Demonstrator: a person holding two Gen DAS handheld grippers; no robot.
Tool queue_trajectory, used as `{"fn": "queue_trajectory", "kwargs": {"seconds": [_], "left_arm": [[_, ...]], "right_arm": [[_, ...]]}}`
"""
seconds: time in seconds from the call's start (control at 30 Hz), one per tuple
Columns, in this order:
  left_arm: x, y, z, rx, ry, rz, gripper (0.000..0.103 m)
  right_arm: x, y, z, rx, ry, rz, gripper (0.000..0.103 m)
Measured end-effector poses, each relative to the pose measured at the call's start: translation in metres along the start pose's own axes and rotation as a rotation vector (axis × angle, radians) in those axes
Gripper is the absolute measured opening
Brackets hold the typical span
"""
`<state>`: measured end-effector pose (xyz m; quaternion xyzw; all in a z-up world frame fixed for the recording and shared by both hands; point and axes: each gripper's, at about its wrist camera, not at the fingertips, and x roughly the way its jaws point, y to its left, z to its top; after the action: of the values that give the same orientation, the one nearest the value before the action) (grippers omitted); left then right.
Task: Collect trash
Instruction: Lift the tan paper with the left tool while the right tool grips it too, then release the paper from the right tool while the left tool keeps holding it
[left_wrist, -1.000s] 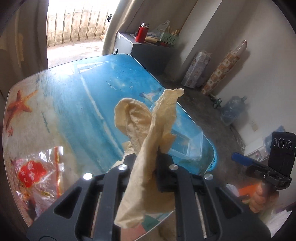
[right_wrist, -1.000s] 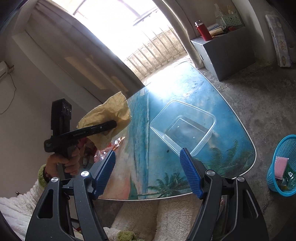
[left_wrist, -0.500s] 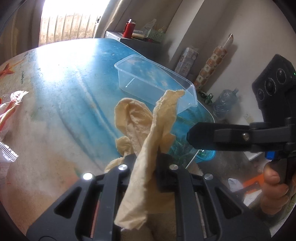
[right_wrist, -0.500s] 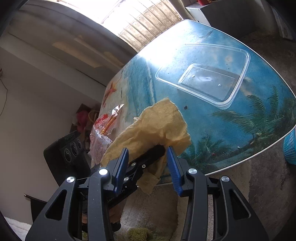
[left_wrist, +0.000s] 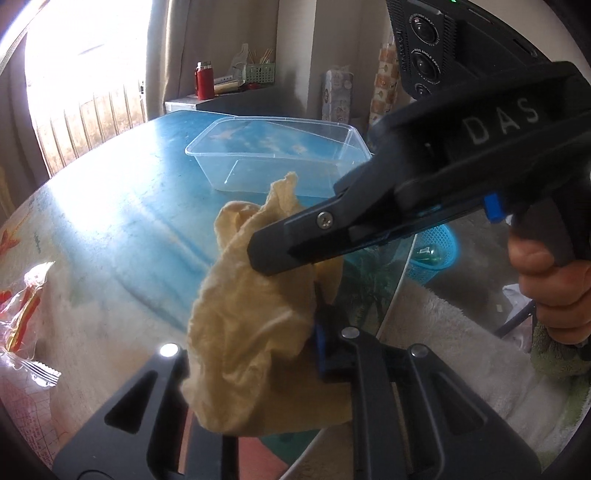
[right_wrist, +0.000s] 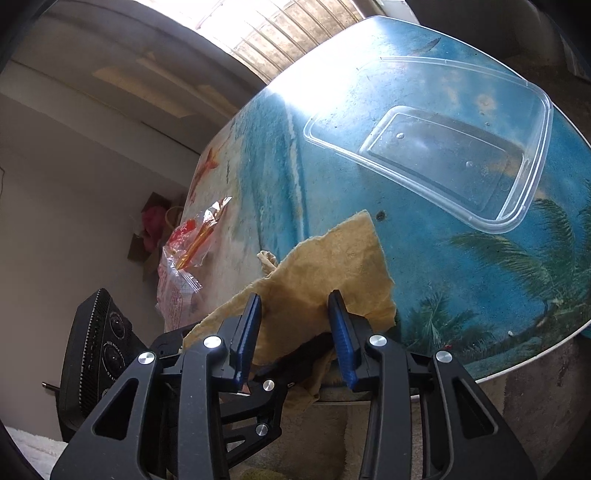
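Observation:
A crumpled tan paper napkin (left_wrist: 255, 325) hangs over the near table edge, and it also shows in the right wrist view (right_wrist: 325, 280). My left gripper (left_wrist: 280, 354) has the napkin bunched between its fingers; whether the jaws still clamp it is hidden. My right gripper (right_wrist: 295, 332) has its blue-padded jaws a napkin's width apart on either side of the napkin and the left gripper's tip. It enters the left wrist view from the right (left_wrist: 295, 254). A clear plastic container (right_wrist: 443, 155) stands on the table. A red-printed clear wrapper (right_wrist: 184, 251) lies at the table's left.
The round table (right_wrist: 461, 266) has a beach print. A blue mesh trash basket (left_wrist: 432, 254) stands on the floor beyond the table's right edge. A grey cabinet with a red flask (left_wrist: 203, 83) is at the back. Fluffy fabric lies under the near edge.
My right gripper has come in from the right and narrowed its jaws around the napkin held at my left gripper. The left gripper's grip looks looser and the napkin has slumped.

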<state>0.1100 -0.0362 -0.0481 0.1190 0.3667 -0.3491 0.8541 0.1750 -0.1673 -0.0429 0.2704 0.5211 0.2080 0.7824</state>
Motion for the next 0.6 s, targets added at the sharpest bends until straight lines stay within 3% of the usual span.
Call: {"fn": "queue_trajectory", "kwargs": {"seconds": [0.17, 0.4, 0.6], "left_arm": [[-0.001, -0.005, 0.001, 0.055, 0.007, 0.026, 0.018], [-0.019, -0.007, -0.009, 0.039, 0.013, 0.115, 0.049], [-0.048, -0.011, -0.018, -0.014, -0.001, 0.176, 0.061]], "right_arm": [[0.004, 0.002, 0.000, -0.010, 0.014, -0.031, 0.024], [0.008, 0.000, -0.004, -0.017, 0.036, -0.048, 0.016], [0.010, -0.002, -0.002, -0.010, 0.048, -0.025, 0.016]]}}
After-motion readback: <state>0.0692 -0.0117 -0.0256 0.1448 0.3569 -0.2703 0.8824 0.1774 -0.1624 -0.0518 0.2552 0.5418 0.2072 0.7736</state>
